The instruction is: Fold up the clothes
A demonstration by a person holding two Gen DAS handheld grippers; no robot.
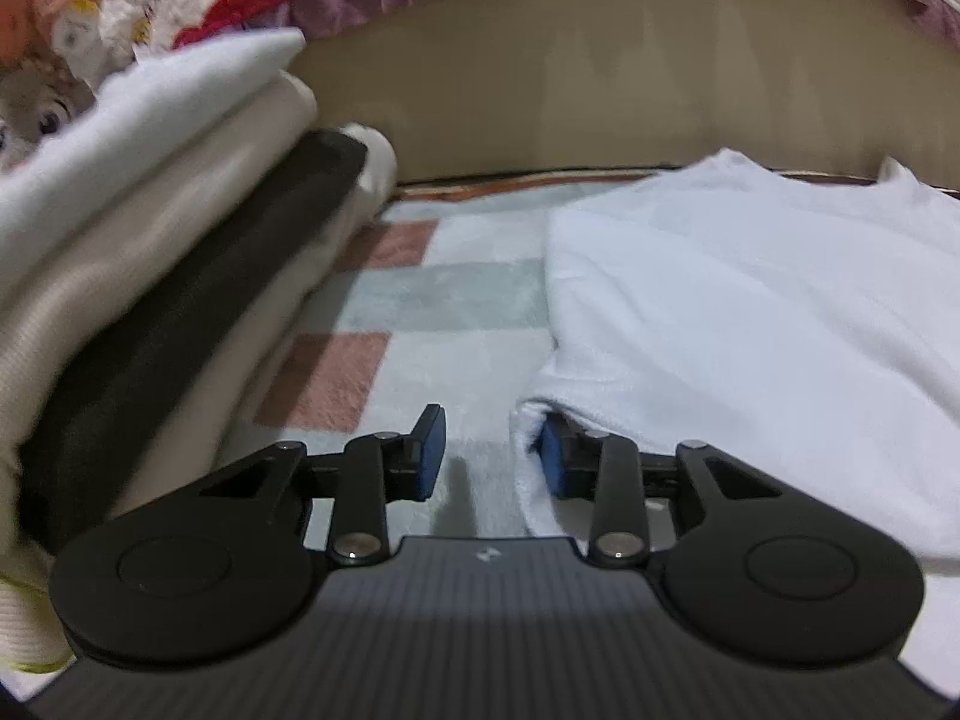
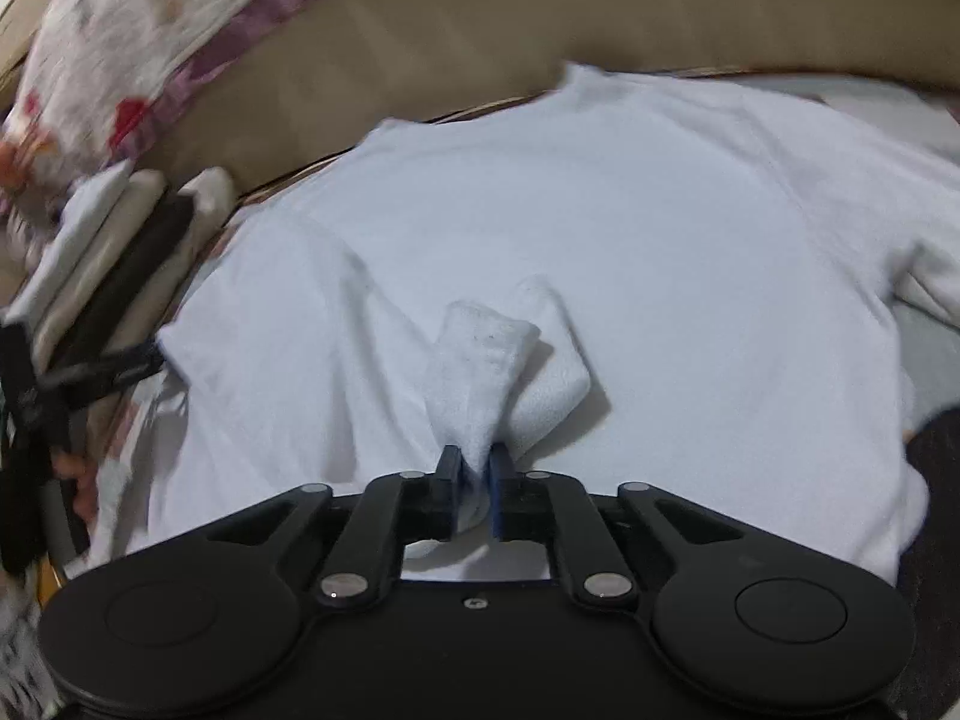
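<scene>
Pinched between the right gripper (image 2: 475, 468) jaws, a bunched edge of the white shirt (image 2: 600, 228) lifts off the garment, which lies spread on the checked blanket (image 1: 384, 324). Left gripper (image 1: 492, 450) jaws are spread at its near corner. A fold seems underway; next, carry the edge across. Stack (image 1: 180, 228) beside.

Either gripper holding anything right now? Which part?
Right gripper is shut on a pinched-up fold of the white fleece shirt. Left gripper is open, holding nothing, with one finger tucked under the shirt's edge.
</scene>
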